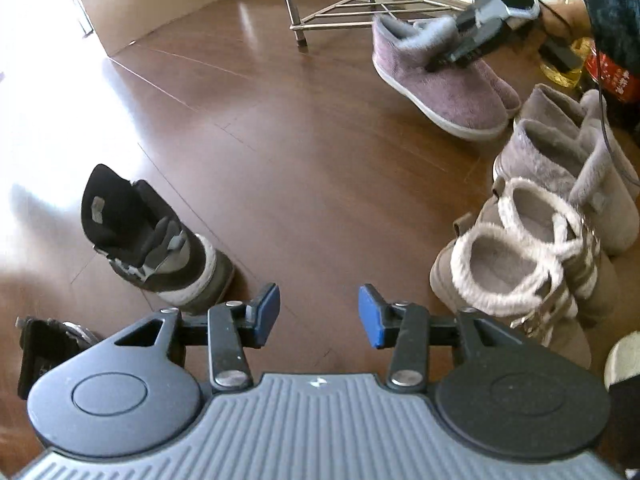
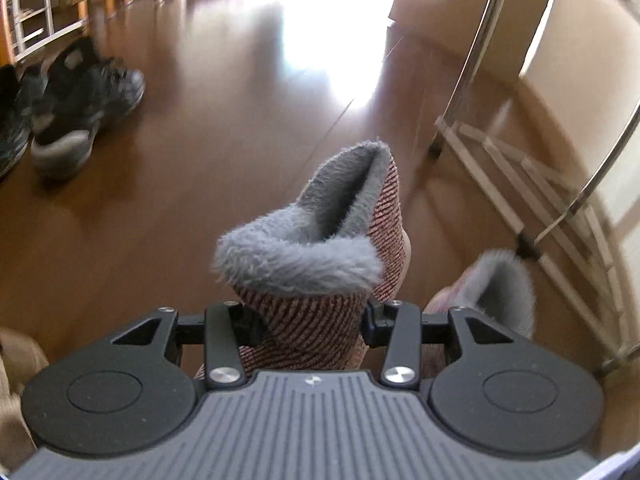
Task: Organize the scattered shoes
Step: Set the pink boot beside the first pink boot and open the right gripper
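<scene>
My left gripper [image 1: 319, 316] is open and empty above the wood floor. A black and grey sneaker [image 1: 152, 240] stands just left of it. Two beige fur-lined boots [image 1: 516, 264] and two taller grey boots [image 1: 576, 160] stand in a row at the right. My right gripper [image 1: 460, 50] is shut on a purple fur-lined slipper boot [image 1: 444, 88] and holds it tilted above the floor at the back right. In the right wrist view my right gripper [image 2: 310, 320] grips that striped purple boot [image 2: 320, 260] by its collar. Its mate [image 2: 492, 292] sits to the right.
A metal rack [image 1: 360, 4] stands at the back, also in the right wrist view [image 2: 540, 184]. Bottles [image 1: 600, 64] stand at the far right. Black sneakers [image 2: 76, 108] lie at the left in the right wrist view. A black object [image 1: 44, 344] lies by my left gripper.
</scene>
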